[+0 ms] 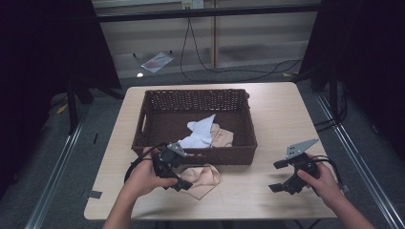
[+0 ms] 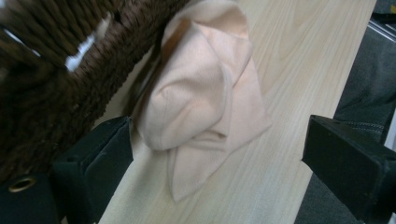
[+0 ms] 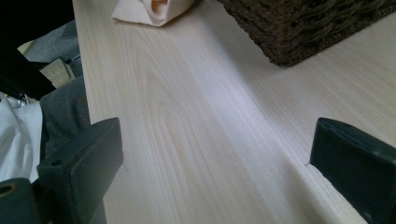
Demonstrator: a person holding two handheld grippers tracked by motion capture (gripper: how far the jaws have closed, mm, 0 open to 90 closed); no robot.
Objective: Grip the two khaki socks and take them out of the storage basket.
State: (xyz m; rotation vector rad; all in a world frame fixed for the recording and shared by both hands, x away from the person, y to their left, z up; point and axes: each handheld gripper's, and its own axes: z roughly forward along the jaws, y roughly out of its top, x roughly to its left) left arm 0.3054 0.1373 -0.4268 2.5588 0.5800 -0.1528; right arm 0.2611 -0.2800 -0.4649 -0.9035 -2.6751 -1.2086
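Peach cloth: crumpled on the table, just in front of the basket's near wall, and it's touching that wall in the left gripper view.
Left gripper: down low over the cloth's left edge, jaws spread wide, pads not pressing on anything; in its own view the cloth lies between the two black jaws, nearer the left one.
Right gripper: over the bare table at the front right, well apart from the cloth, jaws wide open with nothing between them, grey three-cornered plate on top.
Left hand: wrapped round the gripper body, forearm coming in from the bottom edge.
Right hand: gripping its tool from the right side, cable looping behind.
Basket: dark brown wicker, rectangular, mid-table, with a cut-out handle in its left wall.
Inside the basket: a white cloth heaped on a second peach cloth, both toward the near wall.
Table: pale wood grain, rounded corners.
Writing: no brand, label or lettering can be read on the cloths, basket or grippers.
Floor beyond: black cable snaking across, shiny packet too small to read.
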